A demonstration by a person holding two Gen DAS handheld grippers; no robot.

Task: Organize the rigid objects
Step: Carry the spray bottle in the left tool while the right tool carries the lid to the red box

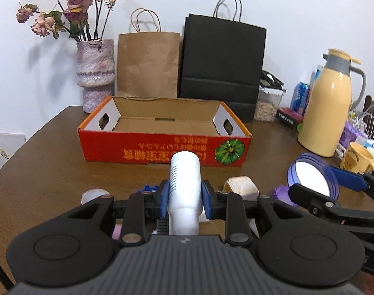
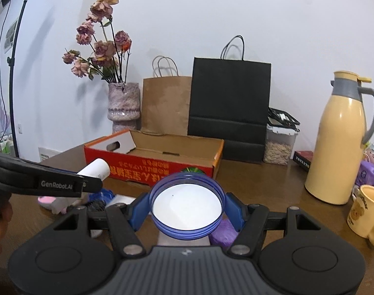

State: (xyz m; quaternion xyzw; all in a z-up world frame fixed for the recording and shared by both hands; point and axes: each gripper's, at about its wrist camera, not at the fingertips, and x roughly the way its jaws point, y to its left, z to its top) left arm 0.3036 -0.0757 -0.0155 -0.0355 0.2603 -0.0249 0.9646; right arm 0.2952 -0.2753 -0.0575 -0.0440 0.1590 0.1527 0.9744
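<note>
1. My left gripper (image 1: 184,198) is clamped on one white bottle (image 1: 184,186), held above the table's (image 1: 51,172) near half.
2. My right gripper (image 2: 187,209) is pinching one blue lid (image 2: 187,205), just beside the left.
3. One red box (image 1: 162,147) sits mid-table, empty, with bare wood between us and it.
4. The back edge is crowded: two paper bags, one vase (image 1: 96,73), one yellow jug (image 1: 327,108).
</note>
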